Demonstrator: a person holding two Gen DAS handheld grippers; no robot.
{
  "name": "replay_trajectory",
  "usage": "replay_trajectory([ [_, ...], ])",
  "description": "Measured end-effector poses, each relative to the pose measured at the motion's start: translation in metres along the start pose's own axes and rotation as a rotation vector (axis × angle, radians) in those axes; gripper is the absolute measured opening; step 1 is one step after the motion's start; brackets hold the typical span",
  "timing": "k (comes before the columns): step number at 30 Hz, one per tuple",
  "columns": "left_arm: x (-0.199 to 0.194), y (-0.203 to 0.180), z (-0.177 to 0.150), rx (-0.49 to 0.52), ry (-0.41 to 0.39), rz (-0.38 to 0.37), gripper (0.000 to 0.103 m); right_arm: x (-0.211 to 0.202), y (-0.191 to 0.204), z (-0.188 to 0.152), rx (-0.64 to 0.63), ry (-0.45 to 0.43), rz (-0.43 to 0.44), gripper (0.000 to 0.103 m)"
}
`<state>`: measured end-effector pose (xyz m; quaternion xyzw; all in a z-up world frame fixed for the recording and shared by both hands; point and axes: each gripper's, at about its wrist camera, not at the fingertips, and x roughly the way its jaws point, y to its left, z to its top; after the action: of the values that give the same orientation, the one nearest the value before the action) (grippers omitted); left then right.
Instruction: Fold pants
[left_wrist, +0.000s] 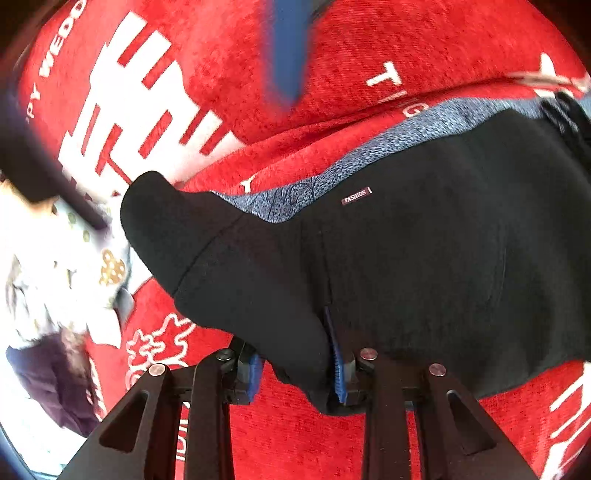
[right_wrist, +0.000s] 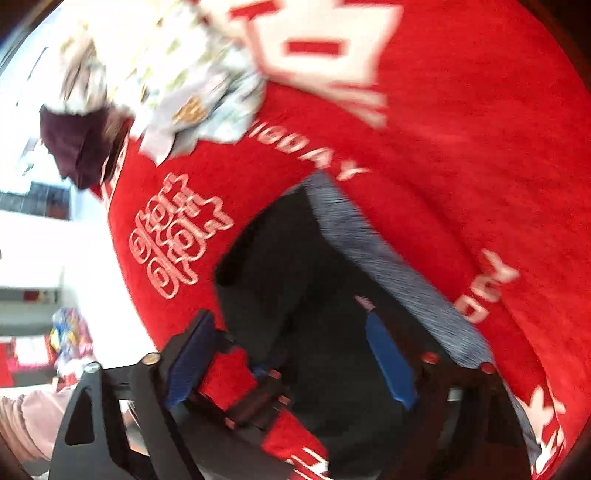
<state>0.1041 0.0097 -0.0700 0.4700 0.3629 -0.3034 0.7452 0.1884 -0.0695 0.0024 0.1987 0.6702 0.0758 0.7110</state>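
Black pants (left_wrist: 406, 258) lie on a red blanket (left_wrist: 369, 55), with a blue-grey inner band (left_wrist: 369, 155) and a small "FASHION" label (left_wrist: 356, 195) showing. My left gripper (left_wrist: 297, 369) is shut on a bunched fold of the black fabric, which rises from its blue pads (left_wrist: 338, 362). In the right wrist view the pants (right_wrist: 295, 258) and their blue-grey band (right_wrist: 369, 251) lie under my right gripper (right_wrist: 291, 362). Its blue pads (right_wrist: 391, 362) stand wide apart over the black cloth and do not press on it. The picture is blurred.
The red blanket (right_wrist: 461, 147) carries large white lettering. A pile of pale patterned clothes (left_wrist: 55, 258) and a dark purple garment (left_wrist: 55, 387) lie at its edge; both show in the right wrist view too (right_wrist: 166, 74). A pink sleeve (right_wrist: 22, 417) is at lower left.
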Motion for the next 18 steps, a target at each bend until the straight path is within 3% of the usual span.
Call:
replay_trajectory([
  [3,-0.002,-0.003,-0.001,0.014,-0.008,0.019,0.031,0.035,0.008,0.013,0.012,0.076,0.022,0.072],
  [4,-0.003,-0.003,-0.001,0.009,-0.008,0.016,0.031,0.043,0.008,0.013,0.019,0.094,0.023,0.060],
  [5,-0.002,-0.002,-0.001,0.006,-0.003,0.012,0.031,0.051,0.006,0.014,0.034,0.108,0.028,0.037],
  [6,-0.001,-0.001,-0.002,0.003,0.002,0.005,0.031,0.058,0.002,0.014,0.057,0.118,0.059,0.027],
  [10,-0.019,-0.006,0.000,0.032,-0.046,0.022,0.031,0.041,-0.007,0.003,0.095,0.052,0.096,0.022],
  [18,-0.108,-0.005,0.033,0.022,-0.197,-0.045,0.031,-0.051,-0.048,-0.056,0.220,-0.196,0.314,0.022],
])
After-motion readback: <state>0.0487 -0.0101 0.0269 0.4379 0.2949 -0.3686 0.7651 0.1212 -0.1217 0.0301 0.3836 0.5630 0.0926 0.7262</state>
